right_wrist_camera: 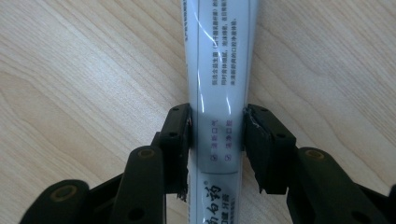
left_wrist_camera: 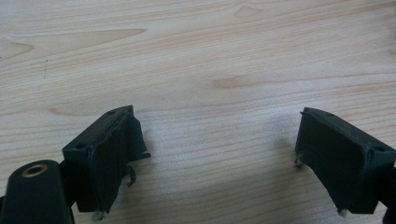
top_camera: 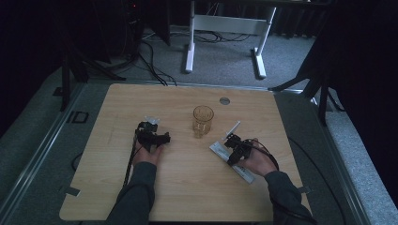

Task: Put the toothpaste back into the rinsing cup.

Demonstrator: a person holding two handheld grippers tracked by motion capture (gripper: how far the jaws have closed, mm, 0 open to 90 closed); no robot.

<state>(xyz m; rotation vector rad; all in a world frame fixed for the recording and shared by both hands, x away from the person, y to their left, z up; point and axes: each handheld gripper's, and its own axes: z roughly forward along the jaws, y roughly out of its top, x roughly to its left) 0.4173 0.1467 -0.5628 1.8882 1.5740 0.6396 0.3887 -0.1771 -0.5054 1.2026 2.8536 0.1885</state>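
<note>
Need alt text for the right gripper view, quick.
The right gripper has its black jaws closed against both sides of a white toothpaste tube lying on the wooden table. The tube runs straight up the frame, printed with small text.

Printed text stands on the white box [right_wrist_camera: 217,88] lying on the table, seen in the right gripper view. Large dark Chinese characters, apparently "白药", sit at its 6 o'clock end. Near the middle, two short columns of pink characters run side by side, each with a small round mark beneath. Toward 12 o'clock run columns of fine grey Chinese print, too small to read. No numbers can be made out.
</note>
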